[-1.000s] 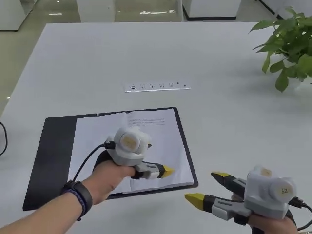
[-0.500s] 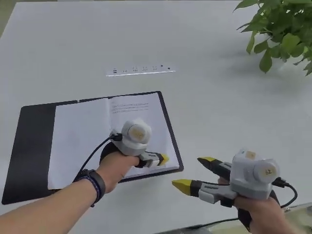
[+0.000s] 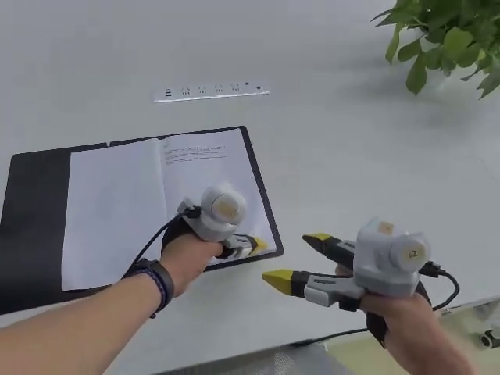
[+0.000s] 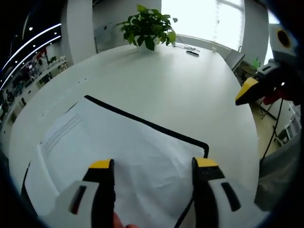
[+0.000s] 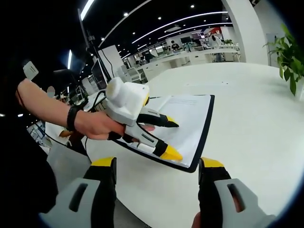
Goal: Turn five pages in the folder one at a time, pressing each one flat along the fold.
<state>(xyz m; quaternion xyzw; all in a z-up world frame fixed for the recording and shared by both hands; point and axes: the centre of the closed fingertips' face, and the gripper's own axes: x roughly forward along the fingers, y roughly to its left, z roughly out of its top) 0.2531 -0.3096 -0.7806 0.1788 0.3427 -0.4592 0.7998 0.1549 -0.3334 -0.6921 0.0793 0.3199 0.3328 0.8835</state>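
Observation:
The black folder (image 3: pixel 31 234) lies open on the white table, with white pages (image 3: pixel 117 211) spread across it. My left gripper (image 3: pixel 251 246) hovers open just above the near right corner of the right page (image 4: pixel 118 142), nothing between its jaws (image 4: pixel 153 164). The right gripper (image 3: pixel 297 258) is open and empty, off the folder to the right of that corner, above bare table. From the right gripper view (image 5: pixel 158 162), the left gripper (image 5: pixel 171 139) stands over the folder (image 5: pixel 192 118) with its yellow tips apart. A yellow tip of the right gripper (image 4: pixel 247 90) enters the left gripper view.
A potted plant (image 3: pixel 453 39) stands at the far right of the table (image 3: pixel 351 141). A row of built-in sockets (image 3: pixel 211 91) lies beyond the folder. The table's near edge runs just under my right hand, where a black cable (image 3: pixel 441 273) trails.
The head camera has tipped, shifting the whole picture. My left gripper has crept toward the folder's near right corner. The right gripper keeps its place beside that corner.

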